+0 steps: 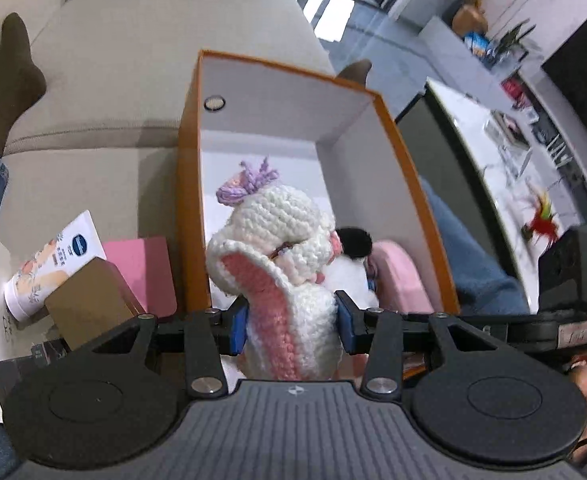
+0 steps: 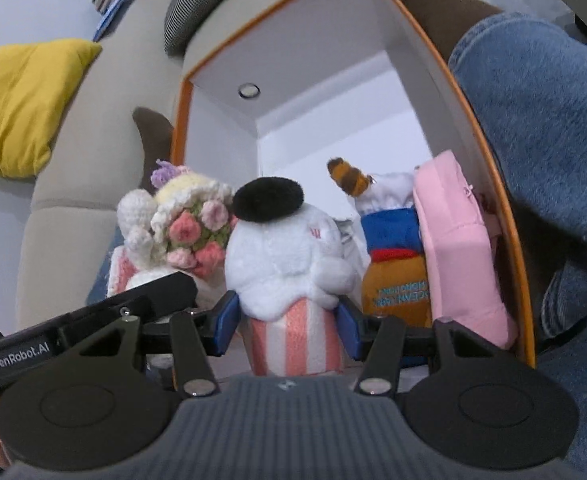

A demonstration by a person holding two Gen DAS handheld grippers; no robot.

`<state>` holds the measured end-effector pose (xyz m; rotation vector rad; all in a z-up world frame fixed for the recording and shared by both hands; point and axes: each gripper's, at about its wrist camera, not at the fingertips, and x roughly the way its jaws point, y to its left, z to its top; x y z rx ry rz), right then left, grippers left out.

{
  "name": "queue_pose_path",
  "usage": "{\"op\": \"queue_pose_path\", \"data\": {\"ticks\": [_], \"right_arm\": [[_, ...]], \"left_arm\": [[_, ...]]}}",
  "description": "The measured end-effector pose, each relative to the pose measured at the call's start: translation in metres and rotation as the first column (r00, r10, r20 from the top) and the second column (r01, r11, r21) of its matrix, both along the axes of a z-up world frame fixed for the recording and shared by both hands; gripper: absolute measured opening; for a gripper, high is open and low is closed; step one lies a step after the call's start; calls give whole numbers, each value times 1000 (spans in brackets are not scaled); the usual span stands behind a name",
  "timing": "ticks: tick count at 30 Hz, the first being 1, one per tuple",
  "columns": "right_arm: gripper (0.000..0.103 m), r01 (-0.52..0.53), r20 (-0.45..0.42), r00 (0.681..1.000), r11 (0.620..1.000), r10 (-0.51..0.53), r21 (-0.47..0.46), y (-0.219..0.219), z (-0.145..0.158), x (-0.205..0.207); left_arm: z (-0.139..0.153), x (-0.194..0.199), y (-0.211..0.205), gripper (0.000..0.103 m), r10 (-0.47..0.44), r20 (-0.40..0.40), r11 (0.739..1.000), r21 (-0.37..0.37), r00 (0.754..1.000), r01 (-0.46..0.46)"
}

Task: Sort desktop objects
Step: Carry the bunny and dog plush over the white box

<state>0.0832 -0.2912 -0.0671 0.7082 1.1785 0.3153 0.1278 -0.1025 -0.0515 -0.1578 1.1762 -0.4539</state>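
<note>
Beige sofa [image 1: 105, 92], fabric, fills the left wrist view's upper left; the right wrist view alone adds one yellow cushion [image 2: 21, 100] on it. Orange box [image 1: 189, 184], cardboard with white inner walls, shows in both views, with one round hole in its end wall. Only the right view shows what stands inside: one pink padded pouch [image 2: 461, 240] against the right wall and one orange plush with blue collar [image 2: 393, 264] beside it. Only the left view shows, outside the box's left wall, one pink card [image 1: 145, 272], one brown card [image 1: 89, 304] and one white tube [image 1: 49, 264] (printed, lying tilted). Left gripper [image 1: 293, 324] pinches the crocheted white rabbit [image 1: 281, 256], knitted, pink-lined ear, purple yarn bow, over the box's near end. Right gripper [image 2: 289, 328] pinches the fluffy white plush [image 2: 285, 256] by its pink-striped base, black ear on top, just beside the rabbit.
</note>
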Motion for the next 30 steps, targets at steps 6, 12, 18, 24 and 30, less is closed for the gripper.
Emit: {"op": "queue_pose_path", "data": {"ticks": [6,12,18,24,30], "right_arm": [[54,-21,-34,999,998,19,-53,4,-8,7],[55,-24,-62,998,998,20,-61,6,-12,11],[56,-43,-65,997,996,38,-76,8,-10,14],[57,-25,-83,996,997,18,-73,1,-10,13],[57,-28,-92,996,996,20,-90,5,-8,16]], "left_arm": [[-13,-2,-8,48,-30,-76,998,45,997,33],[-10,-7,-9,48,-84,-107,992,82,991,93],[-6,-12,-7,52,-120,-119,988,83,986,130],[4,-18,-6,63,-155,-104,982,96,983,165],[17,-22,0,58,-164,-70,979,114,984,171]]}}
